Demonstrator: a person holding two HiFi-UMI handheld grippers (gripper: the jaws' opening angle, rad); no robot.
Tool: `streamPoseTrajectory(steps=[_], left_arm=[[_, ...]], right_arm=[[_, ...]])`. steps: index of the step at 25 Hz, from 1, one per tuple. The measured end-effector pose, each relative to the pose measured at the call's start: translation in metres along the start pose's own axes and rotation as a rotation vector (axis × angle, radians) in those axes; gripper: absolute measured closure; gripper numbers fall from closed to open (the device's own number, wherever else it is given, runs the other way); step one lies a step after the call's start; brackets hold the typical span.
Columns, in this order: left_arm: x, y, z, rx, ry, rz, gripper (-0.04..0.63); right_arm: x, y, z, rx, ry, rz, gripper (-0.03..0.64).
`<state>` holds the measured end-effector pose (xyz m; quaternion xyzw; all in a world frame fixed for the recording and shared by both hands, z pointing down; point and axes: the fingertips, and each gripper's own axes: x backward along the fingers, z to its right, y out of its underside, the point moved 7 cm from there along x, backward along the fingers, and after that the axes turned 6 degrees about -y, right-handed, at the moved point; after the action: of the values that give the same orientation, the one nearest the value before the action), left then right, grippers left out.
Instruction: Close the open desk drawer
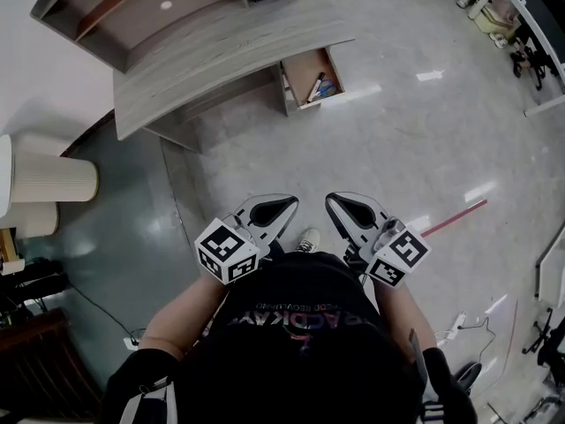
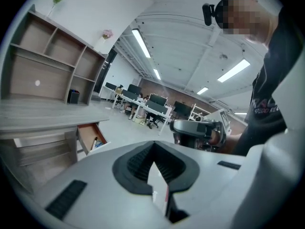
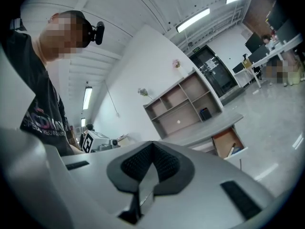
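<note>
Standing well back from the desk (image 1: 221, 51), I see the drawer (image 1: 313, 76) far off at its right end, pulled out, with a pen-like thing and something blue lying inside. Both tools hang close to my body, nowhere near it. Left gripper (image 1: 291, 204) has its fingers pressed together with nothing between them, and its own view (image 2: 153, 149) shows the same. Right gripper (image 1: 331, 202) is likewise pinched closed and empty, as seen in its own view (image 3: 152, 147). From the right gripper view the drawer (image 3: 228, 144) sits under the desk top, its front panel facing away from the desk. My call: the approach comes first, so walk in across the bare floor (image 1: 415, 131). Then set one closed tip flat on the middle of the front panel and push straight along the slide. An off-centre push could jam it. Check nothing inside pokes above the rim first.
</note>
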<state>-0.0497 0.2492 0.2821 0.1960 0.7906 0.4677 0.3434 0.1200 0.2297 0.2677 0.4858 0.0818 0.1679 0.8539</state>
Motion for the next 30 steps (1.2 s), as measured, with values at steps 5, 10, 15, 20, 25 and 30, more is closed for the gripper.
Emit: streamPoseTrajectory(steps=[5, 10, 15, 20, 25, 30], left_arm=[[-0.007, -0.004, -0.007, -0.009, -0.027, 0.002, 0.584], [-0.015, -0.020, -0.014, -0.032, -0.042, 0.026, 0.584], [-0.015, -0.033, -0.038, -0.052, -0.044, 0.062, 0.584], [-0.023, -0.037, -0.068, -0.054, -0.029, 0.056, 0.584], [-0.026, -0.043, -0.098, -0.091, -0.008, 0.041, 0.584], [-0.035, -0.048, -0.137, -0.111, 0.003, 0.020, 0.584]], right_arm=[[0.000, -0.006, 0.012, -0.014, -0.003, 0.026, 0.601], [-0.002, -0.013, 0.021, -0.017, 0.009, 0.052, 0.601], [-0.021, -0.018, 0.024, -0.006, 0.050, 0.060, 0.601], [-0.035, -0.024, 0.031, -0.002, 0.107, 0.057, 0.601], [-0.053, -0.024, 0.047, -0.019, 0.160, 0.047, 0.601], [-0.078, -0.034, 0.072, -0.015, 0.215, 0.060, 0.601]])
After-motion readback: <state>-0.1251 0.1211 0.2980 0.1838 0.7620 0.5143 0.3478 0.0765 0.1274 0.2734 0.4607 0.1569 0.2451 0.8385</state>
